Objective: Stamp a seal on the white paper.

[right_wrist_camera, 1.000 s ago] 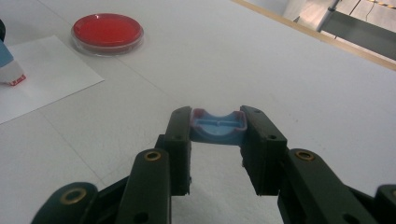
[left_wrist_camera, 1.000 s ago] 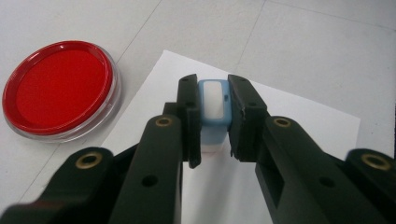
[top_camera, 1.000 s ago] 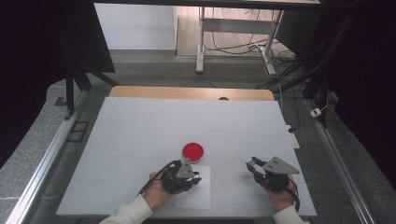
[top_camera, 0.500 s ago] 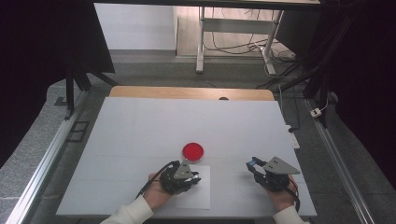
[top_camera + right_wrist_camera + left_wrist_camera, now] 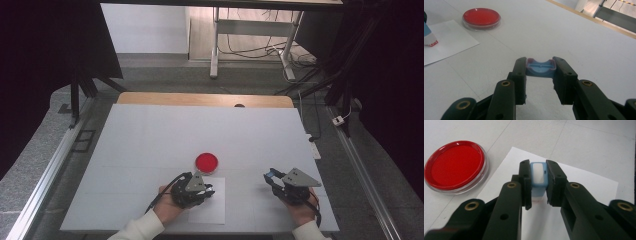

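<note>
Stamp held upright over paper, cap gripped apart

Stamp (image 5: 538,178), pale blue with a white top panel, is clamped between the jaws of the left gripper (image 5: 538,185). Its long axis is stood roughly upright, with the reddish base pressed to the white paper sheet (image 5: 579,187) on the desk (image 5: 150,135). A red ink pad (image 5: 453,166) is seen just beside the sheet. A blue cap (image 5: 540,68), hollow side up, is pinched by the right gripper (image 5: 540,72), well apart from the stamp.
</note>
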Tool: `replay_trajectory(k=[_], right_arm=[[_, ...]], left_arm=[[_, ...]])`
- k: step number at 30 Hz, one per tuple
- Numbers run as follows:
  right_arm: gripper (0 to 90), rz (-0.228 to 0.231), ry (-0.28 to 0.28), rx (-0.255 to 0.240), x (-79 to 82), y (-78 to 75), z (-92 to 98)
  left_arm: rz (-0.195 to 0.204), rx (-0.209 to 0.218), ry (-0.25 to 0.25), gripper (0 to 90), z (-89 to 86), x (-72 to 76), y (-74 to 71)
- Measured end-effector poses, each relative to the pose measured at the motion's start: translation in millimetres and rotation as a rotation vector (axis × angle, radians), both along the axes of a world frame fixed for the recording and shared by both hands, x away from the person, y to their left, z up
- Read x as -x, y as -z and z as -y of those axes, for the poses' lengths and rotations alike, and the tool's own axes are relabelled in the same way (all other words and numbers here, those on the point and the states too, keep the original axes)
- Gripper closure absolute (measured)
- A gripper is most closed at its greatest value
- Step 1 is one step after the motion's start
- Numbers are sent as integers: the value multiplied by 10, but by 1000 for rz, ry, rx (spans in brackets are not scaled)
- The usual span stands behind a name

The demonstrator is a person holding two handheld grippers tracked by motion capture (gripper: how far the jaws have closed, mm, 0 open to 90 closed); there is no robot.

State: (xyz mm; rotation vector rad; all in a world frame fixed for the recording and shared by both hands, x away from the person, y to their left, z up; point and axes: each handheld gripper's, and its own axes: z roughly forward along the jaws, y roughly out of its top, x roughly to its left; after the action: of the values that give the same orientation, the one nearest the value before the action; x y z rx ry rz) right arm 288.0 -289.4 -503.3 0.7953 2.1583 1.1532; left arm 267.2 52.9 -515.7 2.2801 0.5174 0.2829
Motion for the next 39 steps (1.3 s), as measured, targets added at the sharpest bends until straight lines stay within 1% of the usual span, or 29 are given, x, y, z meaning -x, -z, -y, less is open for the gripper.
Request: replay_trajectory(k=[12, 18, 22, 24, 25, 26, 29, 31, 34, 36, 39], right_arm=[[642, -1, -1, -1, -2, -1, 3], [642, 0, -2, -3, -1, 0, -4], [642, 0, -2, -4, 0, -2, -2], [642, 1, -4, -3, -2, -2, -2], [642, 0, -4, -3, -3, -1, -1], [642, 0, -3, -4, -5, -2, 2], [642, 0, 0, -5, -8, -7, 18], [642, 0, 4, -3, -10, -7, 25], [642, -2, 0, -3, -11, -6, 19], [642, 3, -2, -7, -6, -4, 11], [642, 3, 1, -2, 1, -14, 11]], left_arm=[[-5, -5, -4, 764, 10, -5, -7], [-18, 2, -3, 764, 0, -21, -6], [-14, 0, -3, 764, 3, -15, -7], [-25, 3, -3, 762, -6, -29, -15], [-39, 10, -10, 762, -11, -37, -22], [-41, 22, -13, 761, -17, -38, -35], [-15, 37, -22, 760, -59, -36, -93], [-19, 68, -28, 759, -74, -33, -109], [-5, 90, -35, 759, -88, -22, -154], [-11, 123, -42, 758, -112, -20, -185], [-30, 169, -56, 758, -159, -28, -216]])
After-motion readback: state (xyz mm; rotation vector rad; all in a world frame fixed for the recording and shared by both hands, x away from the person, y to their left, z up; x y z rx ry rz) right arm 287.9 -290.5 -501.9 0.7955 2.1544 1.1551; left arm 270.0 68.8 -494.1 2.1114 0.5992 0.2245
